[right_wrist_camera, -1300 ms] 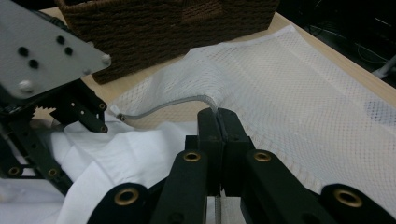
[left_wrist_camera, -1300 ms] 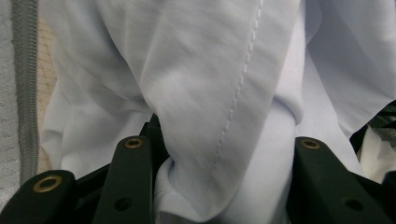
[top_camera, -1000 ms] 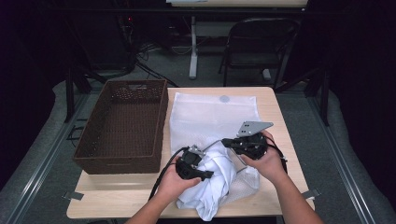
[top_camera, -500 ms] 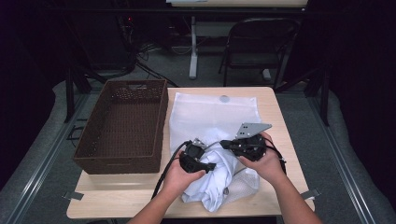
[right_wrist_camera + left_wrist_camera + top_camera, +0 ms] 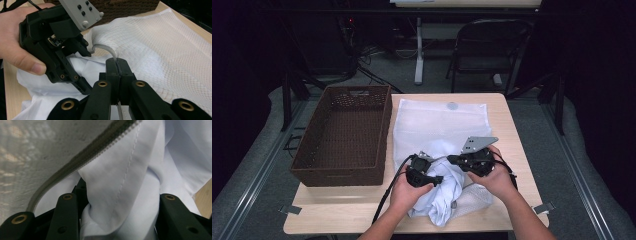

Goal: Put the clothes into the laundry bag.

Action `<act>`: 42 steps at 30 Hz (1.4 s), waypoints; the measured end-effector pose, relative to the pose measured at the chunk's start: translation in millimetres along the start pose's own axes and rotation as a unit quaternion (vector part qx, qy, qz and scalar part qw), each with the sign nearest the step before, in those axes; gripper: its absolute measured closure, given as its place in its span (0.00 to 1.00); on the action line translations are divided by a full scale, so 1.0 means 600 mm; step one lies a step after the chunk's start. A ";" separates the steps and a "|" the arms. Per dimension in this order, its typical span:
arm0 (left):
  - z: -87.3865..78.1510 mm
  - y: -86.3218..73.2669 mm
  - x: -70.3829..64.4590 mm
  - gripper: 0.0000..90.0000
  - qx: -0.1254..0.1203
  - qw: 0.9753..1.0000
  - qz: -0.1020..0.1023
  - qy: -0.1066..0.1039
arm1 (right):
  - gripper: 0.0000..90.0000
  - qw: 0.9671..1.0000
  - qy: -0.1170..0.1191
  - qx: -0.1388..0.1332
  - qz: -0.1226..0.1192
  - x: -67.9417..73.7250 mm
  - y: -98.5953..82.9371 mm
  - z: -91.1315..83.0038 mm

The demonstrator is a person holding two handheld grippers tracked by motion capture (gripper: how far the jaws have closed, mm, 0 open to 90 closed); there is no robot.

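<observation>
Mesh laundry bag (image 5: 439, 125), white, lying flat on the table (image 5: 517, 130), long axis running from the person's side toward the far edge, its zippered mouth at the near end. Zipper edge (image 5: 106, 49): grey tape, lifted off the table and pinched between the closed jaws of the right gripper (image 5: 116, 61), which holds the mouth raised. White garment (image 5: 444, 200): crumpled at the near end of the bag, part of it under the lifted mesh and part spilling toward the table's near edge. Left gripper (image 5: 438, 179): pointing toward the right one, jaws set apart with a fold of the garment between them; in the left gripper view the seamed cloth (image 5: 125, 187) fills the gap and the zipper (image 5: 82, 162) arches over it. Left hand (image 5: 404, 192): wrapped round the gripper body from behind, thumb along its side. Right hand (image 5: 497, 177): cupping its gripper from the near right side, grey plate uppermost. Wicker basket (image 5: 344, 132): dark brown, just beside the bag on the table's left half. Folding chair (image 5: 489, 50): beyond the table.
</observation>
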State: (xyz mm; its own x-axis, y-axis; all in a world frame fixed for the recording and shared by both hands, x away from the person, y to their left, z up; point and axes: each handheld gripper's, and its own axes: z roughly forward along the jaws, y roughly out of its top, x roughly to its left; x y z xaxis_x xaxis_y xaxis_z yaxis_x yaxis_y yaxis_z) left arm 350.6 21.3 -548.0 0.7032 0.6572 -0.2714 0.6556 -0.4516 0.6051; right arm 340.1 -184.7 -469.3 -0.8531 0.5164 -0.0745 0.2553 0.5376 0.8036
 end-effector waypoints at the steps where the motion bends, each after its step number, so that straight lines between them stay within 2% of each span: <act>1: 0.000 0.000 0.000 0.61 -0.001 1.000 0.000 0.000 | 0.99 1.000 -0.001 0.001 -0.002 0.000 0.000 0.001; 6: 0.002 -0.001 0.001 0.59 -0.001 1.000 0.002 0.002 | 0.99 1.000 0.000 0.003 -0.003 0.002 -0.002 0.002; 10: 0.002 -0.002 -0.001 0.59 -0.006 1.000 -0.014 0.004 | 0.99 1.000 0.002 0.006 -0.004 0.004 -0.003 0.003; 13: 0.002 -0.002 0.001 0.60 -0.006 1.000 -0.010 0.001 | 0.99 1.000 0.002 0.006 -0.005 0.005 -0.003 0.004; 17: -0.001 0.000 0.004 0.60 -0.012 1.000 -0.015 -0.001 | 0.99 1.000 0.006 0.005 -0.005 0.008 -0.002 0.005; 22: -0.004 0.007 0.005 0.61 -0.017 1.000 -0.022 0.004 | 0.99 1.000 0.008 0.005 -0.009 0.011 0.000 0.005; 25: -0.008 0.014 0.006 0.61 -0.012 1.000 -0.016 0.010 | 0.99 1.000 0.010 0.004 -0.010 0.012 0.000 0.005; 30: -0.013 0.023 0.005 0.61 -0.032 0.999 -0.041 0.010 | 0.99 1.000 0.011 0.001 -0.009 0.013 0.001 0.003; 32: -0.013 0.026 0.006 0.61 -0.031 0.999 -0.036 0.018 | 0.99 1.000 0.010 0.000 -0.009 0.014 0.001 0.003; 35: -0.004 0.025 0.007 0.59 -0.033 0.998 -0.035 0.042 | 0.99 1.000 0.009 0.003 -0.009 0.013 0.000 0.004; 36: 0.001 0.025 0.008 0.58 -0.030 0.998 -0.040 0.046 | 0.99 1.000 0.009 0.005 -0.008 0.012 -0.001 0.005; 39: 0.009 0.023 0.010 0.52 -0.026 0.998 -0.043 0.043 | 0.99 1.000 0.007 0.009 -0.007 0.009 -0.004 0.008; 42: 0.007 0.023 0.006 0.46 -0.031 0.998 -0.035 0.052 | 0.99 1.000 0.007 0.011 -0.002 0.006 -0.007 0.010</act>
State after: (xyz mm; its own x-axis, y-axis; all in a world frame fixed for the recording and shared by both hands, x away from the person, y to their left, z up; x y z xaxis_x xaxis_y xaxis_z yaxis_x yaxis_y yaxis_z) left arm 363.3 14.8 -543.8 0.6225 0.7457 -0.2376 0.6811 -0.3666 0.6338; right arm 338.8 -181.3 -476.7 -0.8601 0.5054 -0.0696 0.2619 0.5544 0.7900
